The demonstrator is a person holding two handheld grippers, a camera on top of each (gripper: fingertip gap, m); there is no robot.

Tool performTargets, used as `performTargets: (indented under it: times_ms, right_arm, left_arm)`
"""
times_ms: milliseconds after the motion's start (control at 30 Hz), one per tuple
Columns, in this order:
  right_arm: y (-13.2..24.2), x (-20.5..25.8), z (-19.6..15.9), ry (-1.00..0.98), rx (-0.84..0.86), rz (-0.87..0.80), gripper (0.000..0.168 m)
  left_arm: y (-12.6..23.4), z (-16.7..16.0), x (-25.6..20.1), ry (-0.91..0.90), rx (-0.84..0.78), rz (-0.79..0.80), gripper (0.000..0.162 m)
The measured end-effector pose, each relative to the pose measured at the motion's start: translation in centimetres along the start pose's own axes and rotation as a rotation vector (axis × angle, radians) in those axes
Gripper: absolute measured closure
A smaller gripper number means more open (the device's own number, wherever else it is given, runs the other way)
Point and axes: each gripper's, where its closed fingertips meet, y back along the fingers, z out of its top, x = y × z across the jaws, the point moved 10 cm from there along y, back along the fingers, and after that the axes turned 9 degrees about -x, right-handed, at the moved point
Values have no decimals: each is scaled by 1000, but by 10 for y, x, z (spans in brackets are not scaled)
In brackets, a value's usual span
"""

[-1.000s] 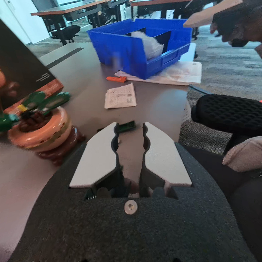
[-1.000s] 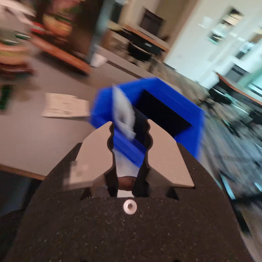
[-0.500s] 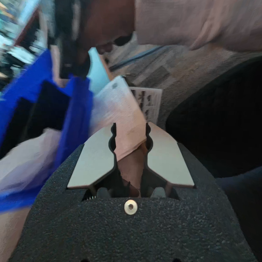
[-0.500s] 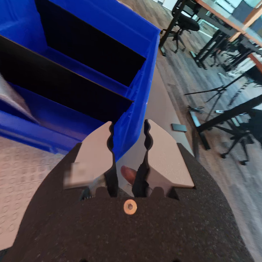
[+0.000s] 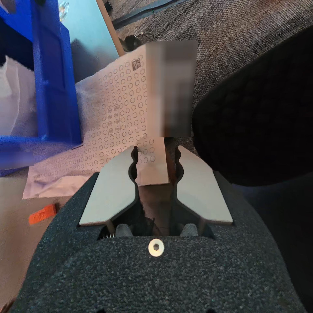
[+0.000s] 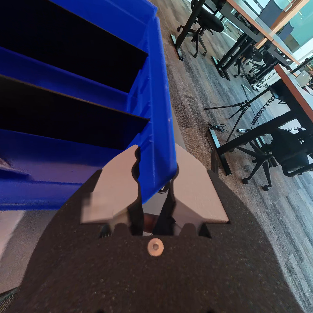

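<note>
My right gripper [image 6: 156, 147] is open and straddles the right end wall of a blue bin [image 6: 159, 84]. The wall's near corner sits between the two fingers, close against the right one. Black dividers [image 6: 67, 108] split the bin into compartments. My left gripper [image 5: 155, 149] is open and empty. It hovers over the corner of a paper sheet printed with circles [image 5: 118, 101], which lies under the bin [image 5: 54, 84] at the table edge. A white plastic bag [image 5: 17, 101] sits in the bin.
A small orange piece [image 5: 42, 216] lies on the table [image 5: 13, 237] left of my left gripper. A black chair [image 5: 254, 110] stands close on the right, past the table edge. Desks, an office chair [image 6: 288, 149] and a tripod [image 6: 237, 110] stand on the carpet beyond. One gripper's finger ends stand about 30 centimetres off the other's.
My left gripper swung right, away from the brick plant pot, to the paper at the table edge. My right gripper closed in on the bin and now straddles its end wall.
</note>
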Motion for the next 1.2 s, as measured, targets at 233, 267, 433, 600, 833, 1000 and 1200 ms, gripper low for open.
performTargets:
  times_ms: [233,267,433,600,833,1000,1200]
  right_arm:
    - [-19,-22,-4,18,-23,19,133]
    - [-20,-24,-5,22,-25,36,132]
    - [30,-32,-17,-135,23,151,121]
    - [96,42,-50,-502,163,749,109]
    - [96,103,-69,-937,231,1116,163]
    - [128,81,-37,-535,260,1154,168]
    - [198,50,50,-62,121,1333,168]
  left_arm:
    - [37,-14,-24,31,16,14,125]
    - [42,-16,-28,41,16,11,126]
    - [63,-23,-48,130,-42,-13,120]
    - [66,-19,-62,204,-110,-71,119]
    - [51,-6,-93,322,-237,-256,123]
    - [96,-12,-105,268,-275,-308,129]
    - [193,-32,-80,107,-296,194,134]
